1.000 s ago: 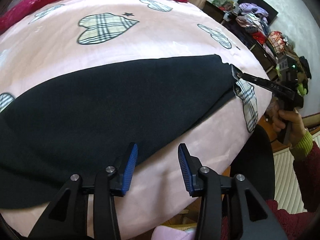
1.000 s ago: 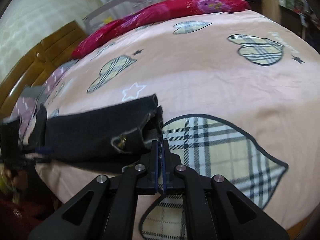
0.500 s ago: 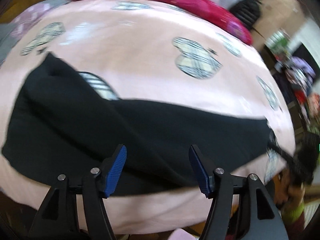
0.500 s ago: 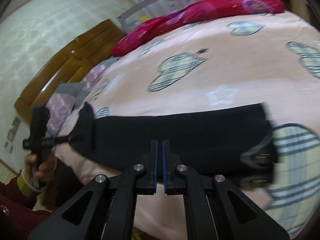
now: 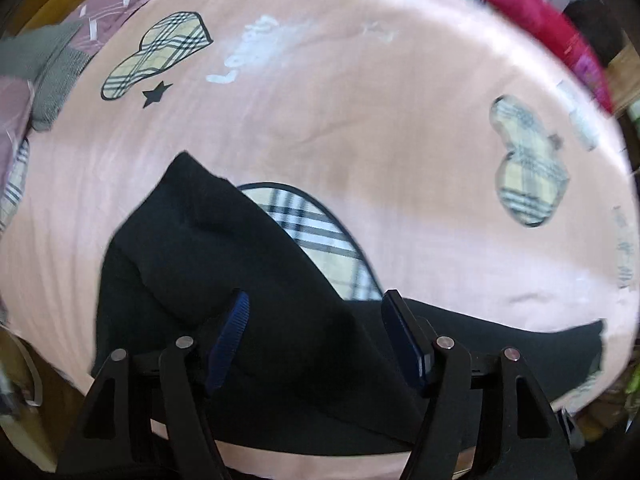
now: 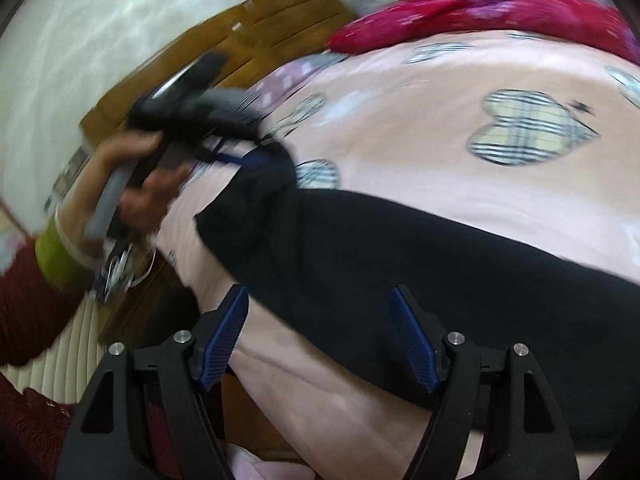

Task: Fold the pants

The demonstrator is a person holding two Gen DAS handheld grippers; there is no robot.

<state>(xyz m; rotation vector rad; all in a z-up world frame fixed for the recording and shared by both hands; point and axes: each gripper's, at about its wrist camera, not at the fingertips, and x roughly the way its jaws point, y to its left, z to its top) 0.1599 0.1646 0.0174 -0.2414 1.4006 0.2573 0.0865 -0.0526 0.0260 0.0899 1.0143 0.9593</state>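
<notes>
Black pants (image 5: 224,280) lie along the near edge of a pink bed; they also show in the right wrist view (image 6: 400,248). My left gripper (image 5: 316,340) is open, its blue pads straddling the dark cloth near one bunched end. In the right wrist view the left gripper (image 6: 244,160) reaches the pants' far end, blurred. My right gripper (image 6: 320,336) is open and empty, hovering over the near edge of the pants.
The pink bedspread (image 5: 360,100) has plaid heart patches. A red pillow (image 6: 480,16) lies at the far side. A wooden headboard (image 6: 256,40) and grey-purple bedding (image 5: 48,64) stand at one end. The bed edge drops off just below both grippers.
My right gripper has opened and let go of the pants, swinging left along them. My left gripper has moved to the pants' other end, over the bunched cloth.
</notes>
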